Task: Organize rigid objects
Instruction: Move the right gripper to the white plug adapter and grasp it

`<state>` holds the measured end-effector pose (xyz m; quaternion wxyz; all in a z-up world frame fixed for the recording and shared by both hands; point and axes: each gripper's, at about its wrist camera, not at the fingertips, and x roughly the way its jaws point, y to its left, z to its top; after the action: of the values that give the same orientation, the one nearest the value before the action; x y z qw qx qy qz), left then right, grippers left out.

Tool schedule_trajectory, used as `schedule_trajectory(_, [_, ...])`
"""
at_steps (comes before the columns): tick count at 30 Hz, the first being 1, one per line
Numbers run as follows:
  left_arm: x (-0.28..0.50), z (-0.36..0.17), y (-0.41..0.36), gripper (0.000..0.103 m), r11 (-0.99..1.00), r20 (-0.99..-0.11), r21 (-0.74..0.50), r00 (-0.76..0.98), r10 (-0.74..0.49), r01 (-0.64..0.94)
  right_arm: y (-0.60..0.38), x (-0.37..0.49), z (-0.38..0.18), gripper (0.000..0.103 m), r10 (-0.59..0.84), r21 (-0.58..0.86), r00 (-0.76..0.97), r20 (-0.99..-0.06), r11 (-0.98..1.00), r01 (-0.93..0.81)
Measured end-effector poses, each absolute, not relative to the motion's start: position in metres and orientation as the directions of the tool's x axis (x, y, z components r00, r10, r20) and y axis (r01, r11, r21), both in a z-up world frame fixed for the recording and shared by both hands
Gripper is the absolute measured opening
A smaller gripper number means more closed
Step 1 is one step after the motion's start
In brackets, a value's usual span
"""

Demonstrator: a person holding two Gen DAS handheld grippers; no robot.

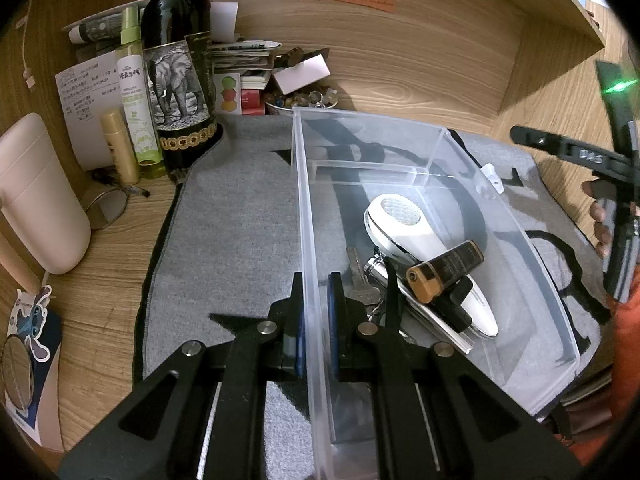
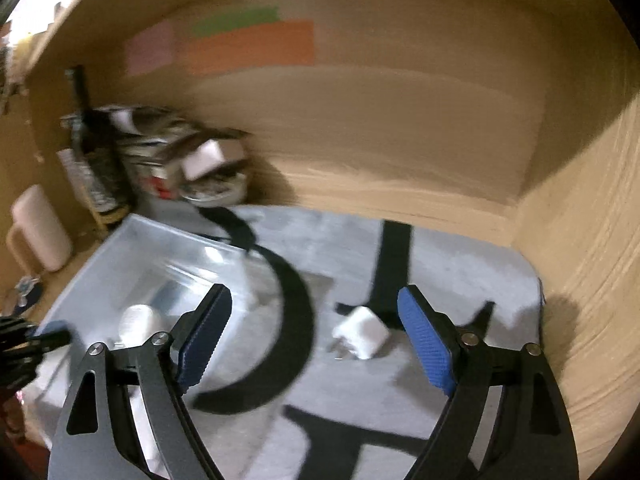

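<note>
Left wrist view shows the bin (image 1: 400, 184), a clear plastic box, stiff but thin-walled and light, likely to slide on the mat (image 1: 224, 240) unless pinned. The left gripper (image 1: 317, 320) is clamped on the bin's near wall, 1 pad on each side, which looks like the sensible hold for steadying it. Inside, just ahead and right of that gripper, lie a white handheld device (image 1: 404, 224), a brown tube (image 1: 444, 272) across it, and keys (image 1: 360, 280); all hard and easy to knock.

Right wrist view, blurred, shows the right gripper (image 2: 316, 340) with jaws spread wide and nothing between them. Just beyond the gap sits a white plug (image 2: 362, 336), loose on the mat and well right of the bin. I judge it small, rigid, light and smooth, best pinched across its flat sides, clear of the prongs. Nothing blocks that reach.

Far left of the left gripper stand a bottle (image 1: 180, 80), a spray (image 1: 136, 104) and a mug (image 1: 40, 196), well clear.
</note>
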<state>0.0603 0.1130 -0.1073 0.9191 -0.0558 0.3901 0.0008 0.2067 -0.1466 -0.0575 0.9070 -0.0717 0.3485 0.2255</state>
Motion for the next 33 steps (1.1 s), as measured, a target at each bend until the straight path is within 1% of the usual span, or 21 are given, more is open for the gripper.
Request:
schedule_trajectory(7, [0.06,-0.107,0.113,0.007,0.994,-0.717,-0.102,0.696,-0.043,-0.044,-0.155,0.235,-0.097,0.083,0.286,0.028,0.601,-0.746,0.916,-0.401])
schedule_trajectory(13, [0.061,-0.108,0.113,0.007,0.994,-0.718,-0.102,0.695,-0.042,-0.045,-0.161,0.251,-0.119,0.082,0.273,0.058,0.568,-0.776,0.929,-0.366])
schedule_trajectory(15, [0.061,-0.108,0.113,0.007,0.994,-0.717,-0.102,0.695,-0.042,-0.045,-0.159,0.254,-0.122,0.081,0.265,0.045,0.565,-0.781,0.927,-0.373])
schedule_trajectory(17, [0.06,-0.108,0.113,0.007,0.994,-0.717,-0.103,0.696,-0.042,-0.046,-0.157,0.256,-0.126,0.075,0.258,0.036,0.564,-0.785,0.927,-0.374])
schedule_trajectory(19, [0.06,-0.108,0.114,0.007,0.994,-0.716,-0.104,0.697,-0.043,-0.046,-0.155,0.259,-0.131,0.06,0.264,0.041,0.547,-0.795,0.922,-0.385])
schedule_trajectory(20, [0.06,-0.109,0.114,0.007,0.993,-0.716,-0.105,0.697,-0.043,-0.046,-0.154,0.26,-0.133,0.056,0.264,0.042,0.538,-0.8,0.92,-0.388])
schedule_trajectory(21, [0.059,-0.109,0.114,0.007,0.993,-0.716,-0.106,0.697,-0.044,-0.046,-0.153,0.261,-0.135,0.048,0.265,0.043,0.535,-0.802,0.919,-0.391])
schedule_trajectory(22, [0.059,-0.109,0.115,0.007,0.993,-0.717,-0.107,0.696,-0.045,-0.046,-0.152,0.261,-0.136,0.044,0.275,0.05,0.528,-0.803,0.915,-0.4])
schedule_trajectory(27, [0.06,-0.111,0.115,0.007,0.993,-0.723,-0.106,0.689,-0.046,-0.046,-0.149,0.255,-0.129,0.044,0.29,0.038,0.544,-0.787,0.903,-0.428])
schedule_trajectory(33, [0.06,-0.112,0.115,0.007,0.994,-0.724,-0.104,0.688,-0.046,-0.044,-0.155,0.239,-0.1,0.044,0.322,0.042,0.591,-0.739,0.898,-0.437])
